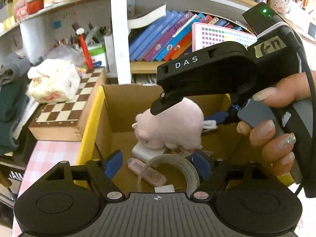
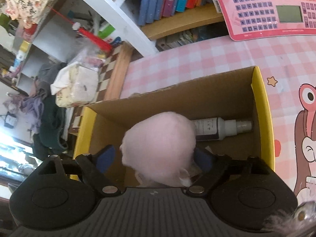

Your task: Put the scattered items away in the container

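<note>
Between the spread pads of the left gripper (image 1: 156, 165): tape roll (image 1: 177, 169), unclamped, inside cardboard box (image 2: 262, 118). Beyond it: pink plush toy (image 1: 169, 126) atop white adapter (image 1: 146, 151), pink gadget (image 1: 147, 172). Right gripper (image 2: 156, 158): jaws apart around the plush, not pressing. Past it: spray bottle (image 2: 221, 128). Left of box: chessboard (image 1: 65, 108).

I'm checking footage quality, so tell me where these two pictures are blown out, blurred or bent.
Left wrist view: the shelf edges bow from the fisheye, and the tissue pack looks smeared. Right wrist view: the window area at lower left is blown out white, and the pink plush toy is soft and featureless.
</note>
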Motion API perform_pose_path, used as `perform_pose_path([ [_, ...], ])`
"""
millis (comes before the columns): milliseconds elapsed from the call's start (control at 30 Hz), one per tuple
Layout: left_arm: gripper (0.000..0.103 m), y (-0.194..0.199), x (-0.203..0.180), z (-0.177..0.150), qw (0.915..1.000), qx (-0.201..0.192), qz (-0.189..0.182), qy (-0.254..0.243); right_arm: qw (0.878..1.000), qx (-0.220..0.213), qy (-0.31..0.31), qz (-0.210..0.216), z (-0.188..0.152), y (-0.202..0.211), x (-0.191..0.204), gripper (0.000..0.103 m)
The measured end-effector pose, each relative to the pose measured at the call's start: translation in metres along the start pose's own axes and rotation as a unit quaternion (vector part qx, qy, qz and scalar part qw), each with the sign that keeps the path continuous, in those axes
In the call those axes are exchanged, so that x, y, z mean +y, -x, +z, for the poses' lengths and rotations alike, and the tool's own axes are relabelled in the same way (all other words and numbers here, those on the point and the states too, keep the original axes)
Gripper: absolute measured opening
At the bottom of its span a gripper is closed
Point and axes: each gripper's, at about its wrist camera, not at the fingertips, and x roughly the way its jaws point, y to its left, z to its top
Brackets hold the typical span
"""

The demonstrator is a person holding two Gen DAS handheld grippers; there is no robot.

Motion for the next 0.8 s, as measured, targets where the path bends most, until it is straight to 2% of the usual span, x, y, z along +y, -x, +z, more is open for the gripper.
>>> perform_pose_path([
  [100, 0.083, 0.013, -0.001, 0.002, 0.9999, -0.011, 0.007, 0.008, 1.000, -0.001, 0.002, 0.014, 0.000, 0.009, 0.000, 0.086],
  [167, 0.089, 0.025, -0.001, 0.002, 0.9996, -0.024, 0.010, 0.015, 1.000, -0.007, 0.007, 0.024, -0.001, 0.019, 0.001, 0.086],
  [267, 0.090, 0.044, 0.000, 0.001, 0.9987, -0.047, 0.007, 0.018, 0.998, -0.034, 0.031, 0.032, -0.009, 0.044, 0.009, 0.086],
  [367, 0.090, 0.065, 0.000, -0.003, 0.9976, -0.068, -0.001, 0.013, 0.994, -0.074, 0.073, 0.016, -0.027, 0.074, 0.017, 0.086],
  [533, 0.091, 0.110, 0.001, -0.026, 0.9953, -0.095, -0.005, 0.014, 0.983, -0.141, 0.114, -0.018, -0.075, 0.126, 0.025, 0.086],
  [600, 0.095, 0.127, 0.001, -0.037, 0.9944, -0.105, -0.006, 0.013, 0.978, -0.167, 0.124, -0.033, -0.100, 0.145, 0.027, 0.086],
  [800, 0.096, 0.175, -0.002, -0.078, 0.9933, -0.115, -0.010, 0.004, 0.969, -0.206, 0.125, -0.061, -0.173, 0.184, 0.031, 0.086],
])
